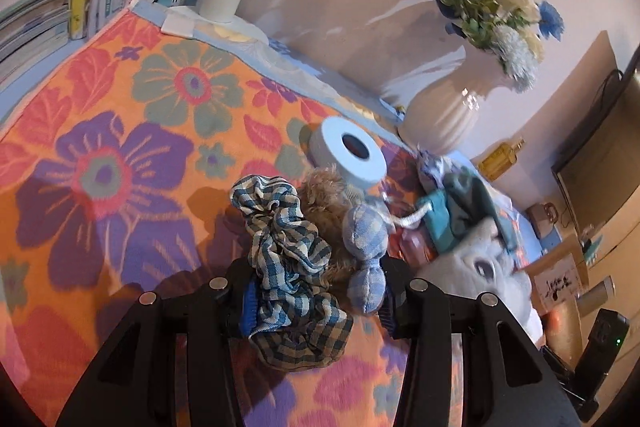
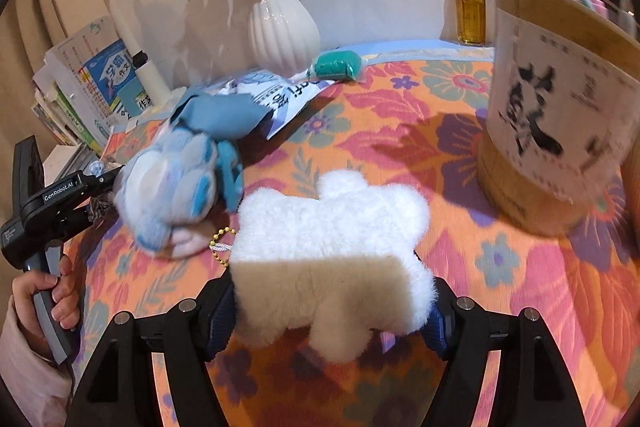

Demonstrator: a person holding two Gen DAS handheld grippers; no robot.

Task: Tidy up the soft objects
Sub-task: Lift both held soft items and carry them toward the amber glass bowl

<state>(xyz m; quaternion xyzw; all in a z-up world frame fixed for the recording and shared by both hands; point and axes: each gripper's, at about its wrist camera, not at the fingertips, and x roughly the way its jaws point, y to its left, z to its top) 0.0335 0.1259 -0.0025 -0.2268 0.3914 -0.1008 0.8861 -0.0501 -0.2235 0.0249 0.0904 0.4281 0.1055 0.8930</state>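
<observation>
A: What could slip?
B: The left tongs (image 1: 316,307) stand wide around a checked scrunchie (image 1: 288,267) at lower centre, not visibly pinching; its loose folds may snag the gingham toy (image 1: 366,247) touching it

A: And the right?
B: The right tongs (image 2: 334,303) clamp a white plush (image 2: 340,247) above the desk (image 2: 520,267); the wooden bucket (image 2: 560,131) crowds the right edge, with open room at centre

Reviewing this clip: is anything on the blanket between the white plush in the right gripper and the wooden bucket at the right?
Nothing visible does. The white plush sits between the right gripper fingers, and only bare floral blanket lies between it and the wooden bucket. The blue plush lies on the opposite side.
</observation>
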